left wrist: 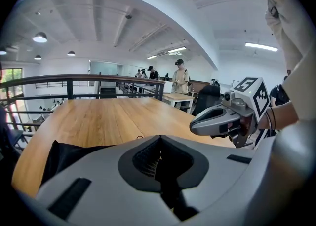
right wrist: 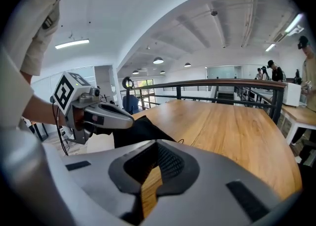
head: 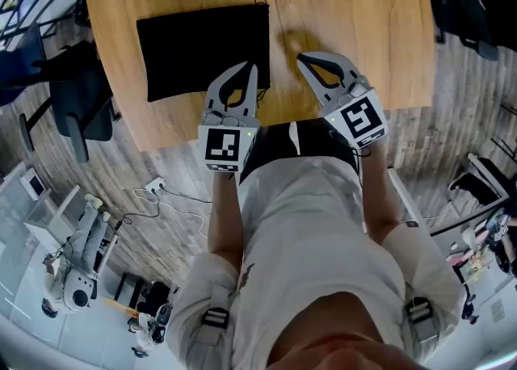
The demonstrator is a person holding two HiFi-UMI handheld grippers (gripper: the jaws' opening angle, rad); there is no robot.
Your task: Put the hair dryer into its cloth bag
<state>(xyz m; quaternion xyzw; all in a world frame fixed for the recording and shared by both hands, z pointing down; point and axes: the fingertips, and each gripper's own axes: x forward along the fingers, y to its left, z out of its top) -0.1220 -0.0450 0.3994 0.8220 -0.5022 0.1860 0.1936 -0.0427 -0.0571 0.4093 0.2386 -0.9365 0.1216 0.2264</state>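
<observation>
The cloth bag [head: 198, 49] is lying crosswise on the surface [head: 347, 13], its near right corner under the left gripper [head: 254, 69], whose fingers are closed and empty. The right gripper [head: 300, 58], also closed on nothing, is hovering alongside; no hair dryer is showing.

Black rectangular cloth bag [head: 202, 49], flat on the wooden table [head: 347, 5], near its edge.

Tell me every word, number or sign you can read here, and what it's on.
There are no readable words, brands or numbers in any view.
Left marker cube on the left tongs: a black-and-white square pattern, not letters.
Right marker cube on the right tongs: the same kind of pattern.
Black cloth bag: no label or print visible.
</observation>
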